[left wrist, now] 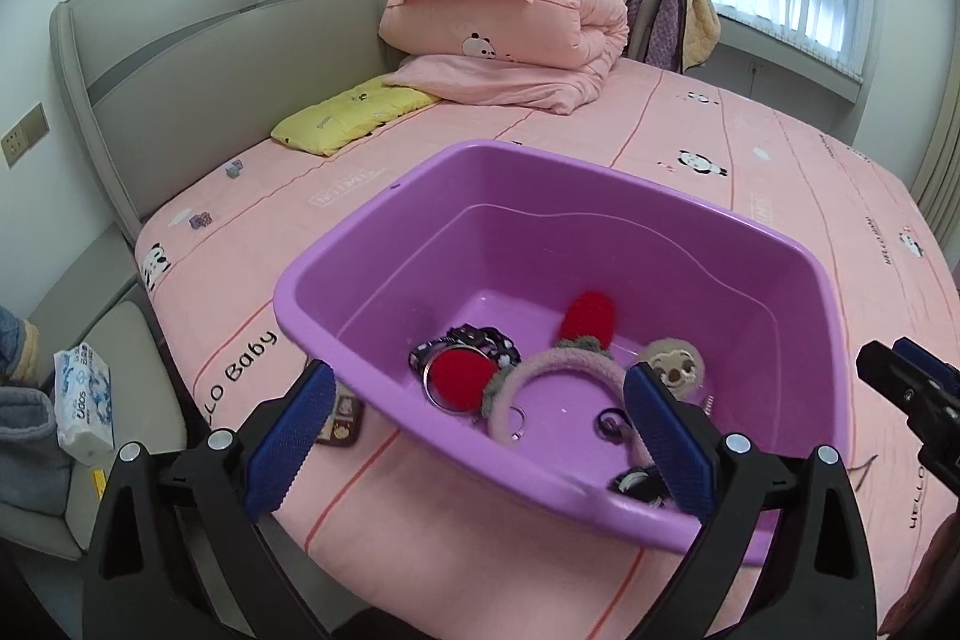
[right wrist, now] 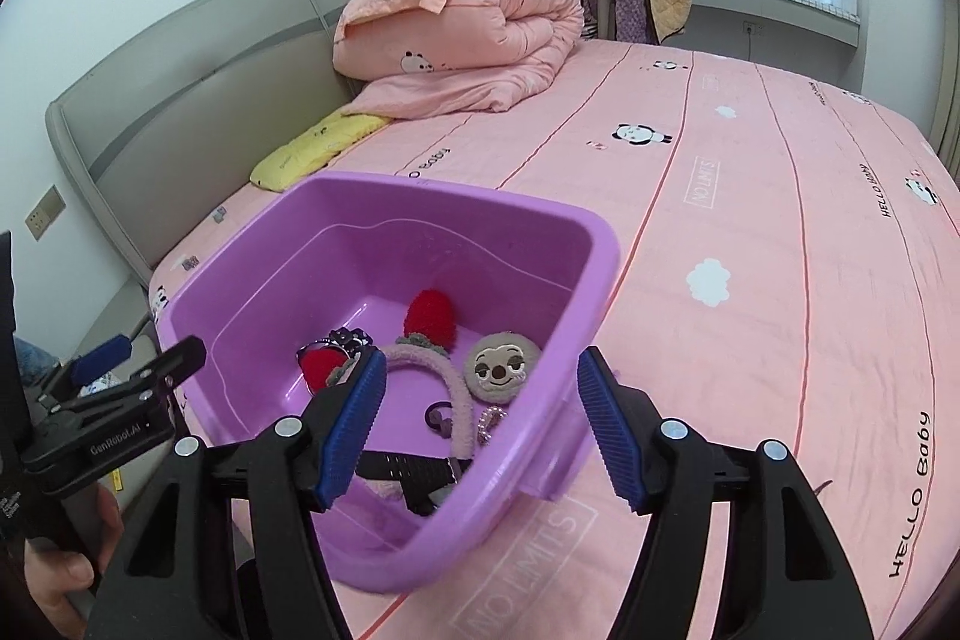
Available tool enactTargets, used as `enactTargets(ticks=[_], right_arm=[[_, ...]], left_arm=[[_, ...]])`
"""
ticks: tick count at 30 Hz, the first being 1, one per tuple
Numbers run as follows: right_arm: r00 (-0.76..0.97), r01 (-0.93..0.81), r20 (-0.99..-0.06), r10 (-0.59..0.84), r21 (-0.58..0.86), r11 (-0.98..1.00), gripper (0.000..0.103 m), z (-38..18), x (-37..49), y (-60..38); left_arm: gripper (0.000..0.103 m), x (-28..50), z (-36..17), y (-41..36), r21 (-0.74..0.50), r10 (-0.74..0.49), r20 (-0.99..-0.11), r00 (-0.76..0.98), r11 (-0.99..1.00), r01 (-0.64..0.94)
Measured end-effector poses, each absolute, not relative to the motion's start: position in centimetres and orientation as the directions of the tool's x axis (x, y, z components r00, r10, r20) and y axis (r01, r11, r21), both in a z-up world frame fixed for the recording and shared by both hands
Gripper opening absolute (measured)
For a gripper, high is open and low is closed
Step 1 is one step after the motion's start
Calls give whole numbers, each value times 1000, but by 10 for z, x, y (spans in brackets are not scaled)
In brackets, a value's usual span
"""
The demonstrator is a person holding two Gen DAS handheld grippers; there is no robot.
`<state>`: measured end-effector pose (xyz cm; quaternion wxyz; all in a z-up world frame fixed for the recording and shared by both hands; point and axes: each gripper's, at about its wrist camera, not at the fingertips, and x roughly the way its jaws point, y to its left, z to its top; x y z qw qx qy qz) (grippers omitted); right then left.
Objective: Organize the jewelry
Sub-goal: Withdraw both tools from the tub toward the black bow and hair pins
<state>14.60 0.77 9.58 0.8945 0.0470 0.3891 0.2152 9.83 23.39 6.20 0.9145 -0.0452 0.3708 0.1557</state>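
Observation:
A purple plastic tub stands on the pink bed; it also shows in the right wrist view. Inside lie a pink fuzzy headband with red pom-pom ears, a round sloth-face badge, a dark patterned band, a small black hair tie, a bead piece and a black strap. My left gripper is open and empty, straddling the tub's near left rim. My right gripper is open and empty, straddling the tub's near right corner.
A small dark card-like item lies on the sheet left of the tub. A folded pink quilt and yellow pillow sit by the headboard. A tissue pack rests on the bedside seat. A chair with clothes stands by the window.

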Motion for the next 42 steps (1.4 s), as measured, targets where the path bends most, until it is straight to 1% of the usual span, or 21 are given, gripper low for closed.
enactTargets(ticks=[6,11,19,22,25,27,34,38,42], right_arm=[[634,-329,-657,407,247,912,65,98,117,-38],[655,-283,-668,353,216,934,65,89,90,-91],[661,-145,-716,225,172,974,66,62,53,-191],[660,-121,-724,201,162,979,66,53,44,-218],[660,-133,-725,197,146,980,66,49,36,-237],[657,-149,-728,195,128,981,66,45,35,-248],[611,-207,-758,229,126,970,66,20,52,-269],[562,-227,-784,263,160,961,66,-3,70,-269],[518,-209,-799,305,228,951,66,-31,91,-269]], left_arm=[[97,67,69,203,4,207,-683,700,960,-280],[97,41,70,168,-59,113,-690,715,976,-211],[97,15,56,96,-135,-36,-717,696,987,-88],[97,14,47,60,-131,-91,-738,668,991,-10],[97,14,40,30,-97,-100,-754,650,994,39],[97,16,36,17,-105,-114,-761,638,993,52],[97,22,9,-27,-110,-112,-796,595,993,39],[97,23,-17,-51,-84,-86,-801,592,996,31],[97,27,-48,-68,-82,-92,-831,549,996,44]])
